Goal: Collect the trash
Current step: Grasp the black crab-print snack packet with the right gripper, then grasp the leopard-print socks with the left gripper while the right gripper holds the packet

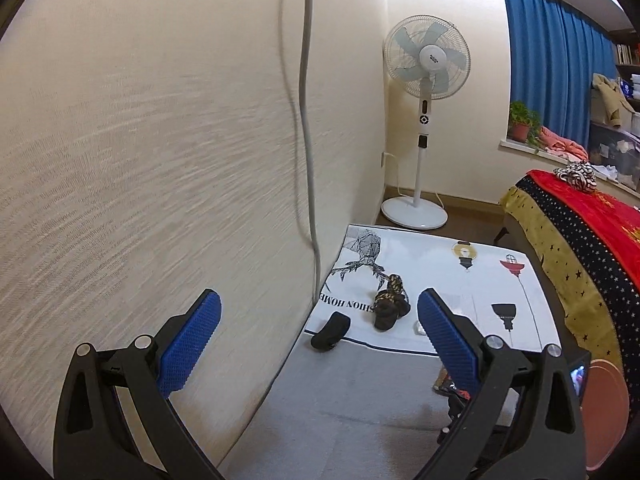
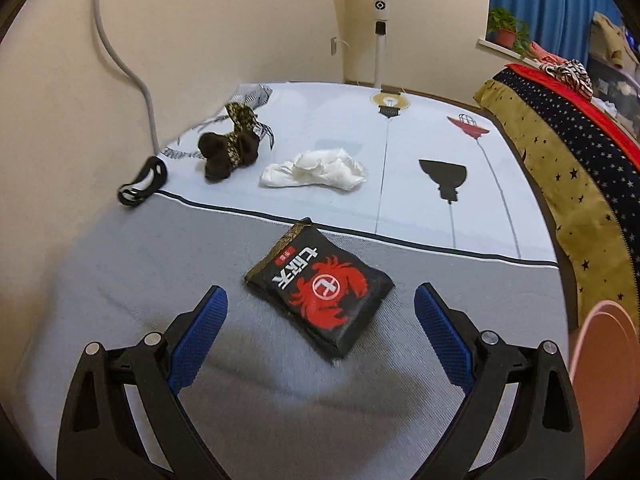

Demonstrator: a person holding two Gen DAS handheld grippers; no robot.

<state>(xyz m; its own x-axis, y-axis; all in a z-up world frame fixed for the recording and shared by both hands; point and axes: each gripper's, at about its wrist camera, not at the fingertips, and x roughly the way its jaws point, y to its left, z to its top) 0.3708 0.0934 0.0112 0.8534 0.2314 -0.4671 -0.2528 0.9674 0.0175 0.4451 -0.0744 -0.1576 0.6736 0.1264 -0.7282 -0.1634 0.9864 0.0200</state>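
Observation:
A black snack packet with a red crab print (image 2: 320,288) lies on the grey part of the floor mat (image 2: 120,280). My right gripper (image 2: 320,312) is open just above and around its near end, not touching. A crumpled white tissue (image 2: 316,170) lies farther back on the white part. A dark brown and leopard-print bundle (image 2: 230,152) and a black strap (image 2: 142,184) lie at the left by the wall. My left gripper (image 1: 318,320) is open and empty, held higher near the wall; the bundle (image 1: 390,306) and strap (image 1: 330,332) show beyond it.
A white pedestal fan (image 1: 420,120) stands in the corner. A bed with a starred cover (image 2: 568,152) runs along the right. A pink bin (image 2: 604,380) stands at the near right. A grey cable (image 1: 306,120) hangs down the left wall.

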